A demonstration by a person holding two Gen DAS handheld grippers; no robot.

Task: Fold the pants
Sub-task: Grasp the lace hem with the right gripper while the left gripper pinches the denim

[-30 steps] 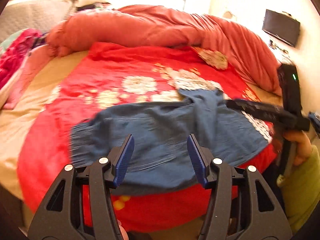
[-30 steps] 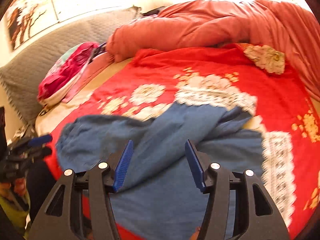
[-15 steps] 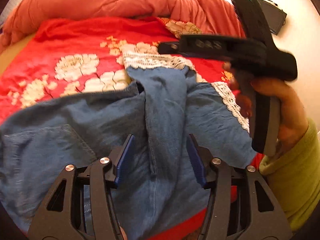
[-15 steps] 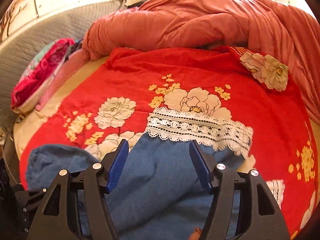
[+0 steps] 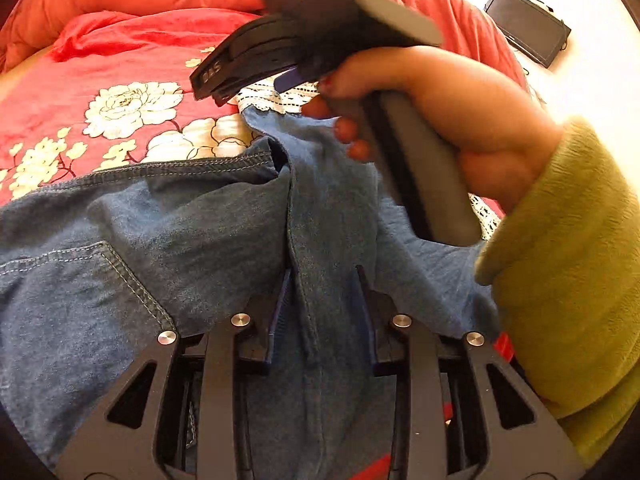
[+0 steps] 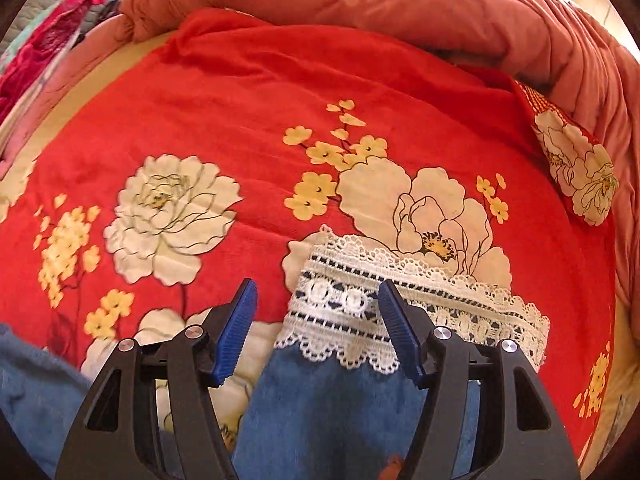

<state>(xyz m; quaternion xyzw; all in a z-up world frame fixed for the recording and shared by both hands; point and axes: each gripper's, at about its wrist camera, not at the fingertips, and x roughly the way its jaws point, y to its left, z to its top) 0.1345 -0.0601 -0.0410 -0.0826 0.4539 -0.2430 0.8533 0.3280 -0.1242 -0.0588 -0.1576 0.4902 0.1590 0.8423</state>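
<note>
The pants (image 5: 168,240) are lying spread across the lower half of the left wrist view, on the red flowered bedspread (image 6: 248,92) of the bed, with one leg running up toward the middle of the frame. They are looking like soft blue denim: limp enough to crease and bunch wherever they are being lifted, with some weight to them, not slippery and in no way fragile. The stitched seams and doubled edges are likely giving the firmest hold, since a single layer would probably slide or pull into a peak.

The left claw (image 5: 322,312) is sitting low in the centre of its view and its jaws have just been closing around a raised seam ridge (image 5: 304,264) of the denim; the fold is lying between the pads, but I cannot tell whether they are pressing on it yet. The right claw (image 6: 316,328) is standing open in the lower centre of its own view, gripping nothing, and is straddling the white lace trim (image 6: 400,312) at the leg's hem. That hem is looking like a sensible place to take hold, though the lace seems the most delicate part. A stitched pocket (image 5: 80,276) is showing at the lower left of the left view. The person's hand (image 5: 460,120), in a green sleeve (image 5: 560,260), is holding the right tool at the upper right there.
</note>
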